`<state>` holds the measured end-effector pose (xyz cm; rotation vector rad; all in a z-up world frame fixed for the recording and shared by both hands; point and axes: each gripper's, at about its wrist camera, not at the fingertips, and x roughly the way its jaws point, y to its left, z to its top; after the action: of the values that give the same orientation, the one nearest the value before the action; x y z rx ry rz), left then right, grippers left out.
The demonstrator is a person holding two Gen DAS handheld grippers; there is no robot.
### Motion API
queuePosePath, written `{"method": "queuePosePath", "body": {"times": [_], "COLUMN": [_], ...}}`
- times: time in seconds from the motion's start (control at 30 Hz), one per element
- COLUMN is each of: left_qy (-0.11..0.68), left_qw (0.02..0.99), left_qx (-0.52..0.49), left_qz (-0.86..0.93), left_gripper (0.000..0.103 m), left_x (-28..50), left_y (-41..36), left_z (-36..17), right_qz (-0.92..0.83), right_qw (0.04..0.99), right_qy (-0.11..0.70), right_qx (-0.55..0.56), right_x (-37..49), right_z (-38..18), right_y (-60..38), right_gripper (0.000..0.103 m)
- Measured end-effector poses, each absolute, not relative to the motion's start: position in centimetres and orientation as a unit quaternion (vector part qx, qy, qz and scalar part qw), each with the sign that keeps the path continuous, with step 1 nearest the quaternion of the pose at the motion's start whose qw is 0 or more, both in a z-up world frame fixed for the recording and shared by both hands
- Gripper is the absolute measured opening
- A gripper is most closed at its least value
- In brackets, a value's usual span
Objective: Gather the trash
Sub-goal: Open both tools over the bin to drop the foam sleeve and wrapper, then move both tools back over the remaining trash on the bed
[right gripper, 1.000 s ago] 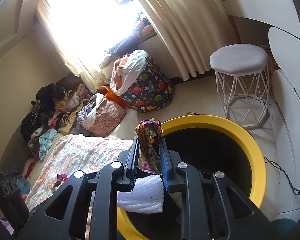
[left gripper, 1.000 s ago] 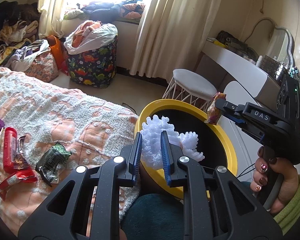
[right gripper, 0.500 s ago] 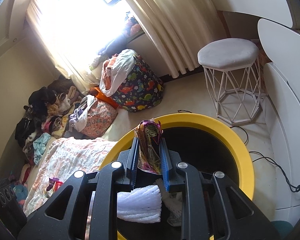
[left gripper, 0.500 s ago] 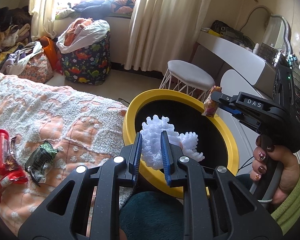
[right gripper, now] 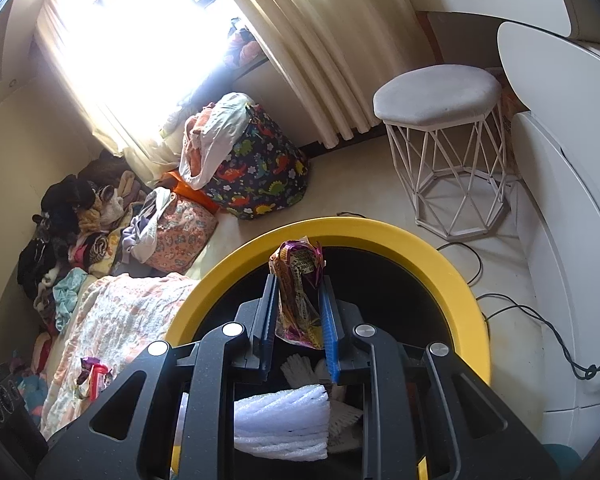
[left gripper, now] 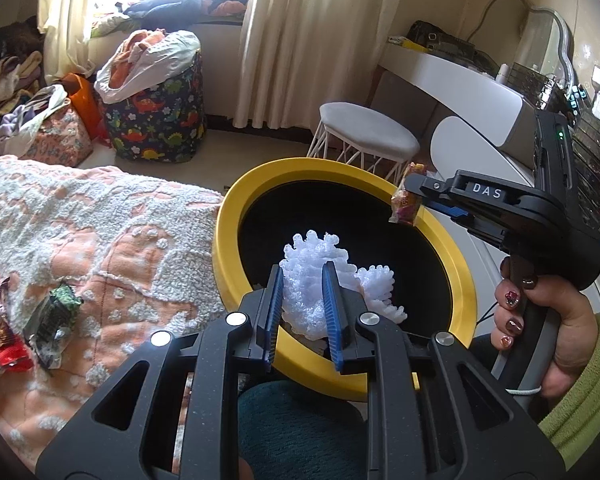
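Beside the peach chenille bedspread [left gripper: 100, 248], both grippers are hanging directly over the yellow-rimmed black bin [left gripper: 236, 280], the left gripper [left gripper: 300, 276] clamping white foam netting [left gripper: 312, 280] and the right gripper [right gripper: 298, 284] clamping a crumpled purple snack wrapper [right gripper: 298, 276].

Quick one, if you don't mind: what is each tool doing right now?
Left tool: closed on white foam netting, over the yellow bin.
Right tool: closed on a snack wrapper, over the same bin.

The bin [left gripper: 458, 280] stands beside the bed [left gripper: 100, 232], the stool [left gripper: 368, 136] behind it, wrappers [left gripper: 52, 312] on the bed.
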<state>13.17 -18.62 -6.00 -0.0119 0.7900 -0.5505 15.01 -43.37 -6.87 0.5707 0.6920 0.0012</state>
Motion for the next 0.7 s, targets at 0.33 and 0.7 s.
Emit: {"method": "queuePosePath", "body": {"times": [0.33,0.7], "left_qy": [0.390,0.366], "left_qw": [0.880,0.897], "left_qx": [-0.003,-0.063], "left_qz": [-0.273,-0.238], "left_gripper": [0.017,0.092], "left_x": [13.4,13.0], "left_y": [-19.3,-16.5], "left_z": [-6.8,-6.3], "right_qz": [-0.003,-0.003], "right_qw": [0.896,0.897], "right_qy": [0.347,0.353], "right_qx": [0.276,0.267], "right_x": [15.3,15.3], "right_z": [-7.6,-7.6], "right_y": [-43.4,-42.6], "right_gripper": [0.022,0.052]}}
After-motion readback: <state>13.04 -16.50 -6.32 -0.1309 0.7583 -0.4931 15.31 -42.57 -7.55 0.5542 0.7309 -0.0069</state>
